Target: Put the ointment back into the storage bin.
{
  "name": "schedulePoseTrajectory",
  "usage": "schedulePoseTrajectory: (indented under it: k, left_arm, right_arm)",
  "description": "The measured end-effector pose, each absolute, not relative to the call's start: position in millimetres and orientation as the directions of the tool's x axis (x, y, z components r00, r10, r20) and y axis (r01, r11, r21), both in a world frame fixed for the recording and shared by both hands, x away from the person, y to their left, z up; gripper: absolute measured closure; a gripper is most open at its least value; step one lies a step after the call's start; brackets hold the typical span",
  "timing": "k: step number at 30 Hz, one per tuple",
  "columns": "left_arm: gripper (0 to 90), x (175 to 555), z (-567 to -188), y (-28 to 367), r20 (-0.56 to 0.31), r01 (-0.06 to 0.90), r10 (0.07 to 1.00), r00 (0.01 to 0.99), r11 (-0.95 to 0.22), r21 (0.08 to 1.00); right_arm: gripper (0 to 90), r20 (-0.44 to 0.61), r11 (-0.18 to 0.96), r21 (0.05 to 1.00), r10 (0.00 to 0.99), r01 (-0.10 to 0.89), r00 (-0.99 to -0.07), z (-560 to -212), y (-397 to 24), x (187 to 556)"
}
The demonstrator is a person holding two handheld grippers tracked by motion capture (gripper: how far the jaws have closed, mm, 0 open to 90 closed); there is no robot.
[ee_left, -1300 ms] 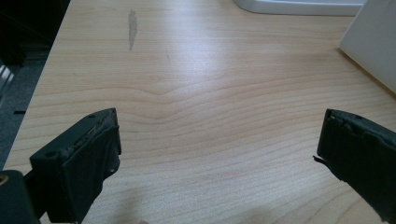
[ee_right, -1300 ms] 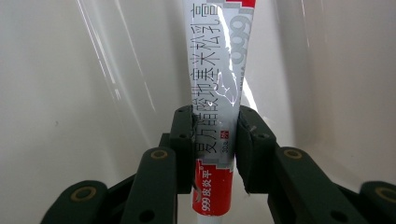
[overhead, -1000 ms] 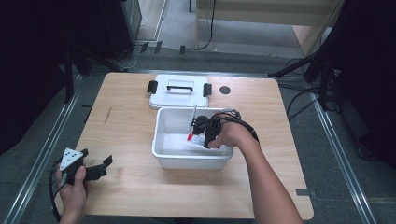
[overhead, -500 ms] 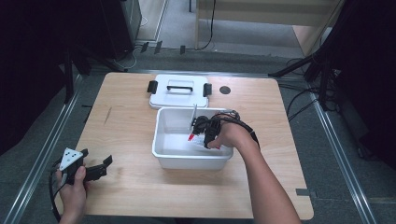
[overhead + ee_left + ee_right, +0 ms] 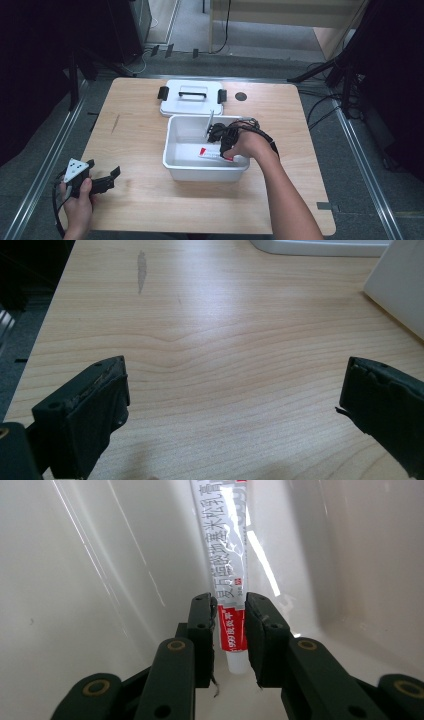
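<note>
A white open bin (image 5: 175,165) stands at the table's middle. Inside it lies a white and red tube (image 5: 212,152) with printed characters. My right gripper (image 5: 221,146) reaches down into the bin. In the right gripper view its jaws are shut on the tube (image 5: 228,575) near the red capped end, the gripper (image 5: 230,630) low against the bin floor. My left gripper (image 5: 102,182) rests near the table's front left corner, held by a hand. Its jaws stand wide apart over bare wood in the left gripper view (image 5: 232,405), with nothing between them.
The bin's white lid (image 5: 192,97) with black latches lies flat behind the bin. A dark round hole (image 5: 241,96) marks the tabletop right of the lid. A corner of the bin (image 5: 397,287) shows in the left gripper view. Metal rails run along both table sides.
The right hand has shifted slightly lower and nearer in the bin with the tube. The left gripper has stayed put.
</note>
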State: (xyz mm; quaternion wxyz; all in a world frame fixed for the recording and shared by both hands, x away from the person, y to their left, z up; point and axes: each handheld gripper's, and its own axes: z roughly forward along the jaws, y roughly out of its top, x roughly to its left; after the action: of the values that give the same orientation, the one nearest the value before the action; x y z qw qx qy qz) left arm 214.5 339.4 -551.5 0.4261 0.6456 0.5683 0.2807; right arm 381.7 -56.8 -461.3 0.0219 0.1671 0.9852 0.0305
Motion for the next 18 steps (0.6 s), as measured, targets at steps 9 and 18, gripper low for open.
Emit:
schedulePoseTrajectory:
  k: [9, 18]
  left_arm:
    - [0.1, 215, -551, 339, -0.122, 0.495, 0.973, 0.196, 0.009, 0.869]
    - [0.1, 214, -551, 339, -0.122, 0.496, 0.973, 0.196, 0.009, 0.868]
  right_arm:
    - [74.7, -0.011, 0.925, 0.109, 0.366, 0.363, -0.930, -452, -62, 382]
    - [74.1, -0.003, 0.912, 0.151, 0.386, 0.381, -0.923, -434, -66, 379]
